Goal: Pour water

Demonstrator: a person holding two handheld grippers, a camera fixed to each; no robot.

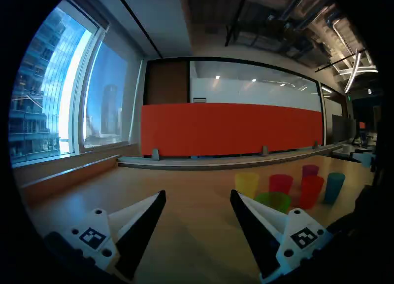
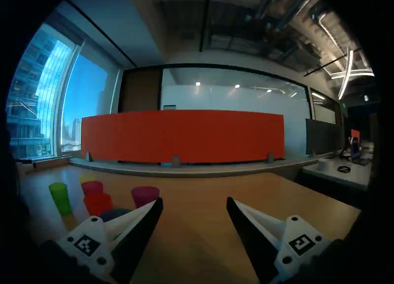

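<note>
Orange partition point(image 1: 231, 128) — yellow cup point(image 1: 246, 184), teal cup point(image 1: 335, 187), red cup point(image 1: 280, 183)

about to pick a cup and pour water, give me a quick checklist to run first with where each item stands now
1. Left gripper open and empty: ok, fingers spread, nothing between them.
2. Right gripper open and empty: ok, the same.
3. Upright on the table: ok, the green cup, orange cup and teal cup stand mouth up.
4. Water in one of them: cannot tell, no contents show.
5. Room for fingers round one: cannot tell, they stand clustered and overlap in both views.
</note>
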